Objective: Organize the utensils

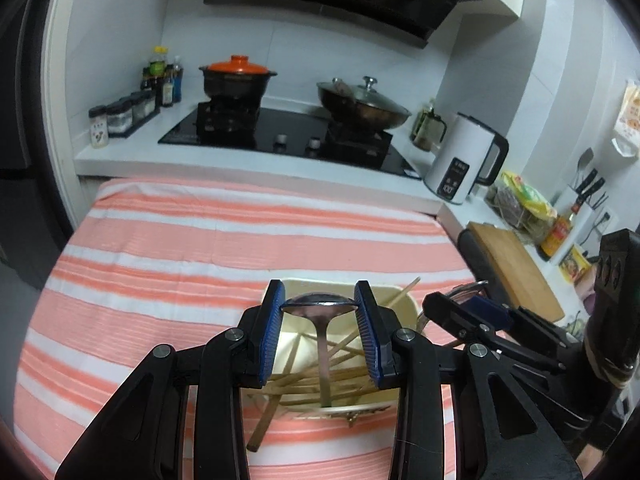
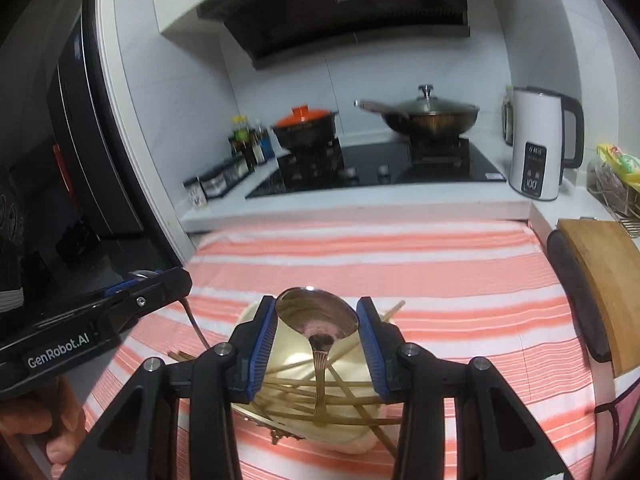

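Over the striped cloth, both grippers are each clamped on a spoon; left gripper and right gripper sit above the cream bin of chopsticks.

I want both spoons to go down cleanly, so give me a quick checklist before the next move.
1. Left gripper clamped on its spoon bowl: ok.
2. Right gripper clamped on its spoon bowl: ok.
3. Both handles hang down over the cream container: ok.
4. Container free of clutter: not ok, chopsticks lie crisscrossed inside.
5. Grippers clear of each other: ok, side by side.
6. Sorting slots in the container: cannot tell.
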